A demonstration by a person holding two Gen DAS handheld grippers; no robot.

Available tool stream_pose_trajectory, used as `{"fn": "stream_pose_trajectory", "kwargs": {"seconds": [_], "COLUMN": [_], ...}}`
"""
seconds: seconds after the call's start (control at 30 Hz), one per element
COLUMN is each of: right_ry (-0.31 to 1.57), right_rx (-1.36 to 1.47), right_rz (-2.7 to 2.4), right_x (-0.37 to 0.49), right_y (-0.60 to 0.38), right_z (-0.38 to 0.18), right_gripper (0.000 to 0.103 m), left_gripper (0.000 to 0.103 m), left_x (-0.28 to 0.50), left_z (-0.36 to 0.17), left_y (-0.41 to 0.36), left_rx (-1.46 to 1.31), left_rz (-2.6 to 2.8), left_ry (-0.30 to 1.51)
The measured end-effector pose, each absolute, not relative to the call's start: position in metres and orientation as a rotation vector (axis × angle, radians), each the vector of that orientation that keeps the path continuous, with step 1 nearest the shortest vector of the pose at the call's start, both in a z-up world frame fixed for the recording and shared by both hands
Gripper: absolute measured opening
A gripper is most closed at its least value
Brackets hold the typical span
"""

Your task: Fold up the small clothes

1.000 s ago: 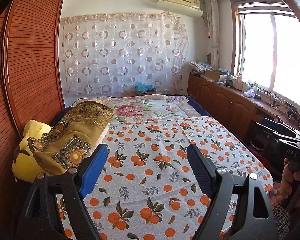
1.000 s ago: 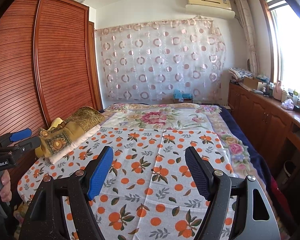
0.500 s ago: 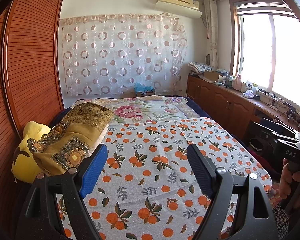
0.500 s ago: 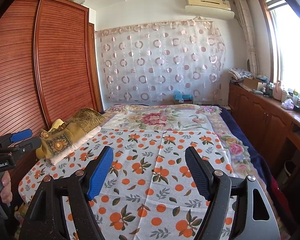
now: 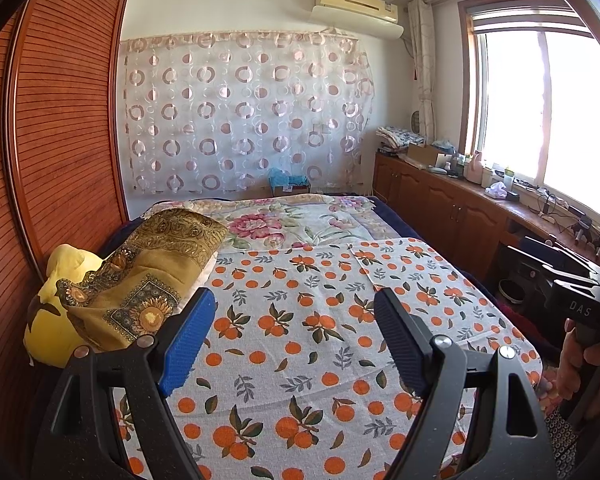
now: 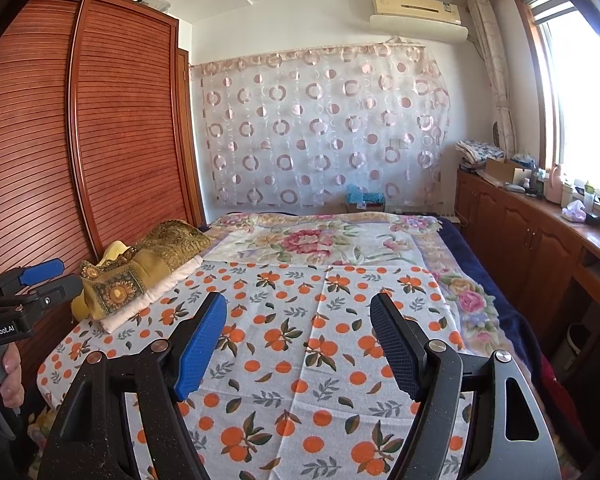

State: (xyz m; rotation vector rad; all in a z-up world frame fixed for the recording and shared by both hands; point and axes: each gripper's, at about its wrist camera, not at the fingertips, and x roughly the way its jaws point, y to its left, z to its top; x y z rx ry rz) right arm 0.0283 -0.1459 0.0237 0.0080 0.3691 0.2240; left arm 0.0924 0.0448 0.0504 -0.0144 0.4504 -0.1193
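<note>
A: Open ground? The orange-print sheet lies flat across the centre and lower frame in both views; nothing on it.

B: Obstacles: a folded pile of fabric at mid-left, on the bed's edge, close against the slatted wardrobe.

A: Right side?

B: Cabinet surface cluttered, along the right edge. The floral blanket beyond, upper centre, lies flat.

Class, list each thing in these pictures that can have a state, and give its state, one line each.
left gripper: open, holding nothing.
right gripper: open, holding nothing.
orange-print cloth: spread flat on the bed.
gold patterned cloth: folded, piled by the wardrobe.
wardrobe doors: shut.
circle-print curtain: drawn across.
</note>
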Motion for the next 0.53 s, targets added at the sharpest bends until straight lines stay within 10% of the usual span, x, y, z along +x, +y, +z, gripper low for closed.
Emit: {"fn": "stream_pose_trajectory", "kwargs": {"seconds": [0.53], "right_ry": [0.367], "right_rx": [0.008], "right_rz": [0.224], "right_x": [0.0282], "right_y": [-0.1466], "right_z": [0.0225], "right_gripper": [0.076], "left_gripper": [0.082], "left_x": [0.0917], "left_z": [0.0513], "left_y": [0.0430], "left_rx": [-0.014], "left_rz": [-0.118], "left_ry": [0.449]}}
